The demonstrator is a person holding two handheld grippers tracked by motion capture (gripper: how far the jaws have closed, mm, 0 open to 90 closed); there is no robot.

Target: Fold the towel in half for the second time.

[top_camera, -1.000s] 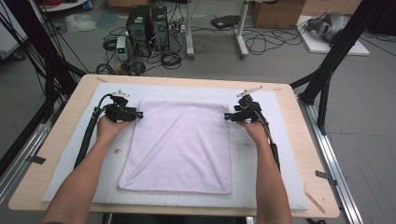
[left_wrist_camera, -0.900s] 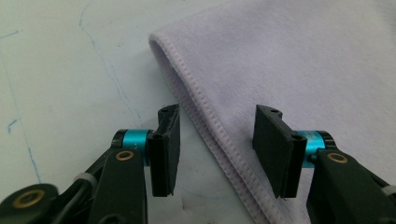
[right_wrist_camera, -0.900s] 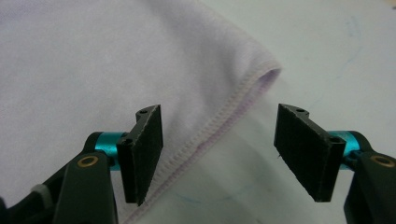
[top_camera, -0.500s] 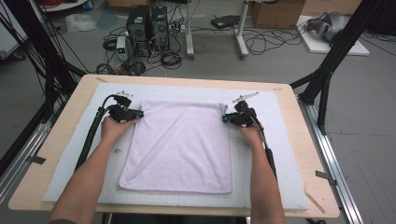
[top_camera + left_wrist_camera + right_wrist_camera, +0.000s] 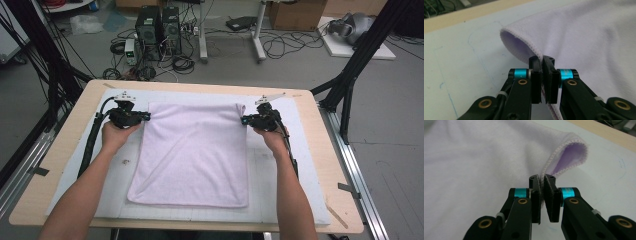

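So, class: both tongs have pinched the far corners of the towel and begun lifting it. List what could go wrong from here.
1. Each grip takes just the hem: the left tongs and right tongs pinch a thin edge of the towel, so a corner may slip out.
2. If one hand rises faster, the towel could skew and fold crooked.
3. The near edge lies loose on the mat and may drag or bunch.

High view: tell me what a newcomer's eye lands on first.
A pale lilac towel lies spread mid-table on the white mat. The left gripper and right gripper have just closed on its two far corners, one at each side. Both corners curl up off the mat.
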